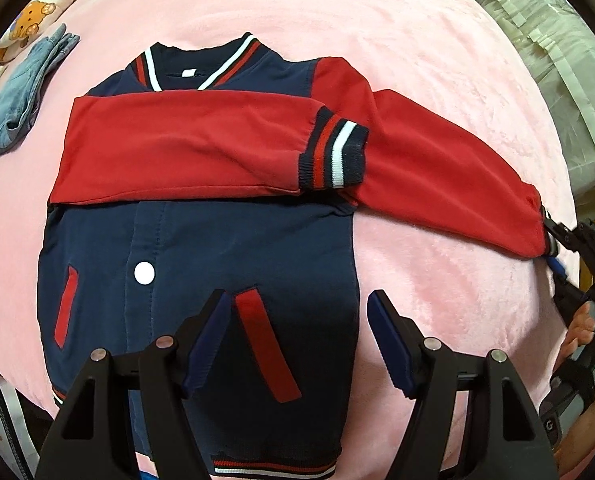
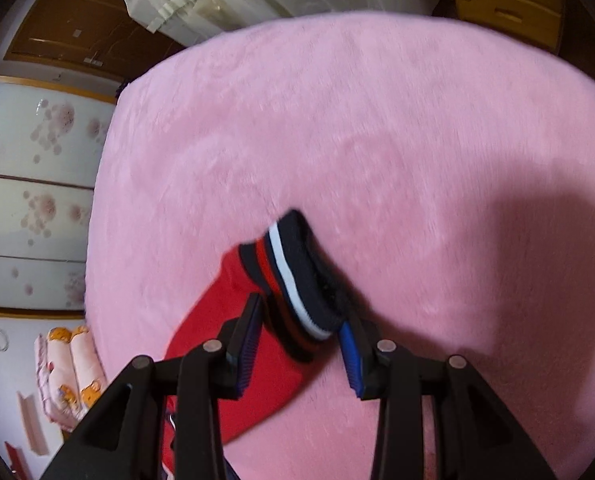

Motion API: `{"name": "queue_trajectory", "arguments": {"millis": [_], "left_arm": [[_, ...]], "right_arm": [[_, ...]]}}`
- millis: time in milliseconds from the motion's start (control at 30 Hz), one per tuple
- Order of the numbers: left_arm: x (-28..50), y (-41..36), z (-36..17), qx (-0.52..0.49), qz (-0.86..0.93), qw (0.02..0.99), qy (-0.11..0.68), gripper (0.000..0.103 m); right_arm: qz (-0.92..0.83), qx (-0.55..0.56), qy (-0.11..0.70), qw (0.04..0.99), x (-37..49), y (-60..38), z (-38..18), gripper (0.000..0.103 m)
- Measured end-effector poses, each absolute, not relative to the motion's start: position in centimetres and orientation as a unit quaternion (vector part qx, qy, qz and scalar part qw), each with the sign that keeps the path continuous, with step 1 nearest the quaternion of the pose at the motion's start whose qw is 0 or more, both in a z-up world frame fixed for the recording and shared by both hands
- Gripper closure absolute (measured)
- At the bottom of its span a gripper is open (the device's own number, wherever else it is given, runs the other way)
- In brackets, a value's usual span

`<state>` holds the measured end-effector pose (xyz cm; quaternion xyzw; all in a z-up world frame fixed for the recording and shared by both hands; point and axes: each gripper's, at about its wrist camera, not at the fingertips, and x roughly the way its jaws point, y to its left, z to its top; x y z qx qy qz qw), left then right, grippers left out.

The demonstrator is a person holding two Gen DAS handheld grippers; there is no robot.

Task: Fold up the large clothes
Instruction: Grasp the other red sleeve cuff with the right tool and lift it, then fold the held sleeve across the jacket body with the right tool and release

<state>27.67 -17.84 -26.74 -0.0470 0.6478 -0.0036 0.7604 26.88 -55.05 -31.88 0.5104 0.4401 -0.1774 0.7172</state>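
A pink plush blanket [image 1: 437, 40] covered the bed, with folded jeans [image 1: 21, 100] and a bear-print pillow [image 1: 37, 16] near one edge and pale drawer fronts [image 2: 29, 200] seen beyond it. On the blanket a navy and red varsity jacket [image 1: 201, 248] was laid flat, front up, collar away from the left wrist camera. One red sleeve [image 1: 185, 144] was already folded across the chest, its striped cuff [image 1: 333, 156] resting on the body. The other sleeve [image 1: 449, 172] was stretched out sideways over the blanket, well clear of the body.

The left gripper [image 1: 299, 336] was held above the hem, jaws spread wide with nothing between them. The right gripper [image 2: 303, 328] was placed around the outstretched sleeve's ribbed cuff [image 2: 297, 280]; the cuff was seen between the pads, though whether it was actually pinched could not be told (the view was blurred).

The jacket was judged light, soft and floppy, likely to sag and crease when lifted rather than hold shape. The ribbed cuff was judged the best hold, being thicker and less slippery than the smooth sleeve fabric; for later folds, the hem band [image 1: 273, 464] and shoulders would probably serve.
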Motion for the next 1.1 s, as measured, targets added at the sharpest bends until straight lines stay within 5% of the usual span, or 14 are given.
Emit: {"name": "queue_trajectory", "arguments": {"millis": [67, 733, 1100], "left_arm": [[27.9, -17.4, -26.9, -0.050, -0.003, 0.760, 0.648, 0.034], [28.2, -2.0, -24.5, -0.074, 0.038, 0.787, 0.611, 0.034], [26.2, 8.4, -24.3, -0.095, 0.052, 0.788, 0.607, 0.034]], "right_arm": [[-0.182, 0.500, 0.426, 0.732, 27.2, -55.1, -30.8, 0.093], [-0.092, 0.312, 0.266, 0.908, 29.1, -39.9, -13.3, 0.095], [0.056, 0.184, 0.274, 0.942, 31.8, -20.2, -11.5, 0.094]]}}
